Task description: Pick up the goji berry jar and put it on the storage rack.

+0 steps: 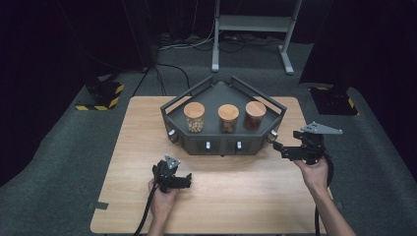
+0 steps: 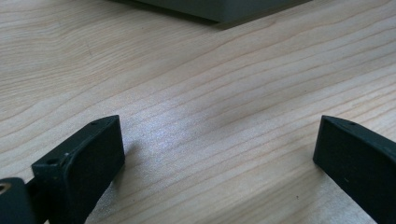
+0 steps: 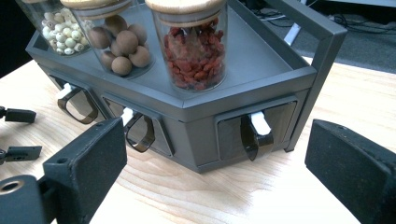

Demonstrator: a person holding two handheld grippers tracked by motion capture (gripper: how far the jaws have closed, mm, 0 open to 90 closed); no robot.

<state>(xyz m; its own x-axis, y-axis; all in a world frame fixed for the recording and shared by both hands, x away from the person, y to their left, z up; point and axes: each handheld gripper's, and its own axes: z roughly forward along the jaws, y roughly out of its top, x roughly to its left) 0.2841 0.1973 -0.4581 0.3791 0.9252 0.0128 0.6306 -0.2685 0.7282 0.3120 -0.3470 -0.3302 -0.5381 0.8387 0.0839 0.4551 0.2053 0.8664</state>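
A dark grey angular rack (image 1: 223,142) stands at the table's far middle with three wooden-lidded jars on its shelf: pale beads (image 1: 194,118), brown balls (image 1: 228,118) and red dried berries (image 1: 255,115). Its front faces carry small drawers with handles. My right gripper (image 1: 279,149) hovers by the rack's right corner, open, with nothing between its fingers. In the right gripper view the gripper (image 3: 215,154) faces the rightmost drawer handle (image 3: 254,133), a short way off, below the red berry jar (image 3: 196,51). My left gripper (image 1: 188,180) rests low over bare wood, open and empty (image 2: 219,144).
The wooden table (image 1: 236,196) has free room in front of the rack and along both sides. Two more drawer handles (image 3: 140,130) show to the left in the right gripper view. A metal stand (image 1: 253,29) and floor cables lie beyond the table.
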